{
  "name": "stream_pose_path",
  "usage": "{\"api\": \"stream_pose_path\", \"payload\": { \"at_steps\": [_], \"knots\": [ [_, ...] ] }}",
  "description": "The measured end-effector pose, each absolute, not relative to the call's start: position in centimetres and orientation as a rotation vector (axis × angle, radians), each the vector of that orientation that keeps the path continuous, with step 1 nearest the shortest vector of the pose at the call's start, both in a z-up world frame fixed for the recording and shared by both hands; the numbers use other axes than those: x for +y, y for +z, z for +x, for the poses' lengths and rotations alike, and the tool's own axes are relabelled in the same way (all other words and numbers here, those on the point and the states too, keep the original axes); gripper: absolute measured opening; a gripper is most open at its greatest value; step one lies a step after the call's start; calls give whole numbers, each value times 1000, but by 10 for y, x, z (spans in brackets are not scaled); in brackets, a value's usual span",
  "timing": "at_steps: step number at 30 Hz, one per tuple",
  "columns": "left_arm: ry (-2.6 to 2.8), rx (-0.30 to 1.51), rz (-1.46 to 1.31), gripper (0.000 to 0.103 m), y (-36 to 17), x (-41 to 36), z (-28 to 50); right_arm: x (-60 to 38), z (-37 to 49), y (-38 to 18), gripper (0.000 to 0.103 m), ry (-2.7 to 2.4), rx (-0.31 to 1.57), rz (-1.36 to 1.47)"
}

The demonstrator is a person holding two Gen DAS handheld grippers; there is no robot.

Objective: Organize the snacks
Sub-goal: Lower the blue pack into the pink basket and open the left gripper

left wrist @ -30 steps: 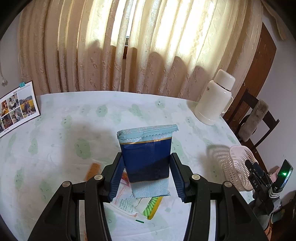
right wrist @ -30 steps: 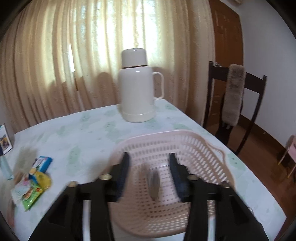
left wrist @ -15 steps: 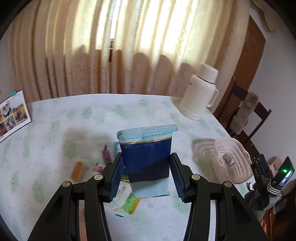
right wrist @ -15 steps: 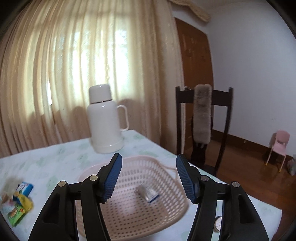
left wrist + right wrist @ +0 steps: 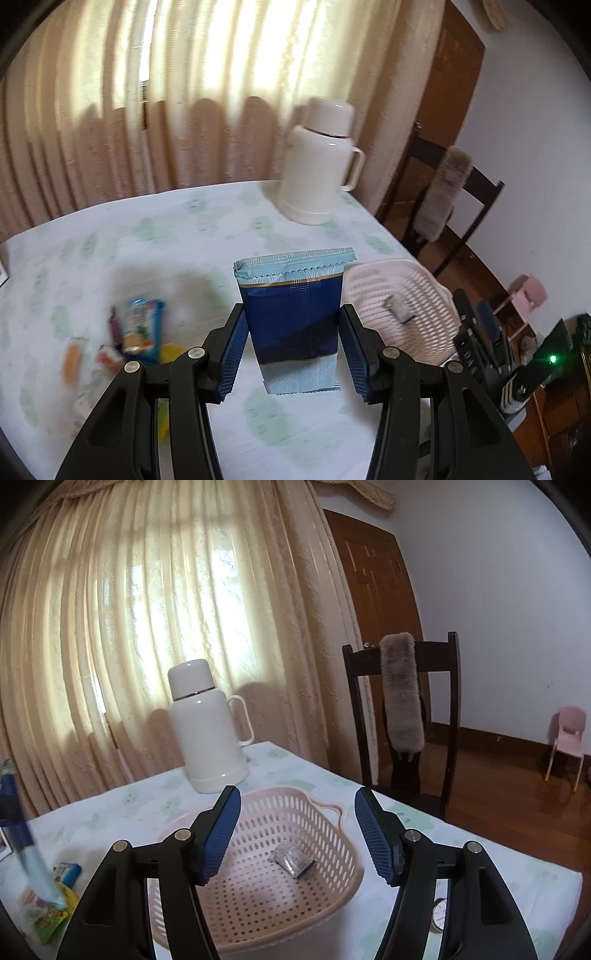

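Navy foil with pale blue crimped ends: that is the snack packet (image 5: 291,321) your left gripper (image 5: 293,345) holds, its pads pressed on the packet's two long edges and its long axis running straight ahead along the fingers. Take the pink basket (image 5: 424,291) as your landmark. In the left wrist view it sits just right of the packet and a little beyond it, so the carry goes rightward, and your left hand is the one with anything to deliver. A small silver wrapper (image 5: 399,309) already lies inside the basket. The white thermos (image 5: 319,166) stands well behind the basket, clear of that path. The loose snacks (image 5: 142,332) lie far to the basket's left, blurred. Your right gripper (image 5: 480,328) hovers at the basket's right rim, where I judge it could crowd the drop.

In the right wrist view, the right gripper (image 5: 297,832) has just been opening; its jaws stand wide with nothing between them, poised over the basket (image 5: 343,890) with the silver wrapper (image 5: 291,862) below. The snack packet (image 5: 22,845) shows blurred, well left of the basket. The chair (image 5: 400,716) stands beyond the basket, off the table.
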State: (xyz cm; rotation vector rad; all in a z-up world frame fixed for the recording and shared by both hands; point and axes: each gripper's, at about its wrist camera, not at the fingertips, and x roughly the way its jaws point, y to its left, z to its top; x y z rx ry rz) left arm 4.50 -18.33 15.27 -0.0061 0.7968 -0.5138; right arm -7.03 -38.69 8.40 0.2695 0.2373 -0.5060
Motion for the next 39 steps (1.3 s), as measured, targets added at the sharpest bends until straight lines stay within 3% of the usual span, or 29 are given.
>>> {"api": "stream_pose_path", "payload": {
  "at_steps": [15,18,20,28,31,39],
  "knots": [
    [-691,840,-22,44,142,-277,59,-404,-81,81,68,-510,220,394],
    [-710,832,-27,52,141,-282,59,-406,-80,81,68,-514,223,403],
    [-706,828,-29,66,139,-280,58,-406,-80,80,68,-515,224,405],
    [-578,774,34,67,136,-261,57,-402,-80,81,69,-528,224,386],
    [-539,773,41,73,133,-250,58,-400,-80,81,69,-537,223,377],
    [-462,769,52,78,133,-217,52,-388,-82,83,69,-537,199,311]
  ]
}}
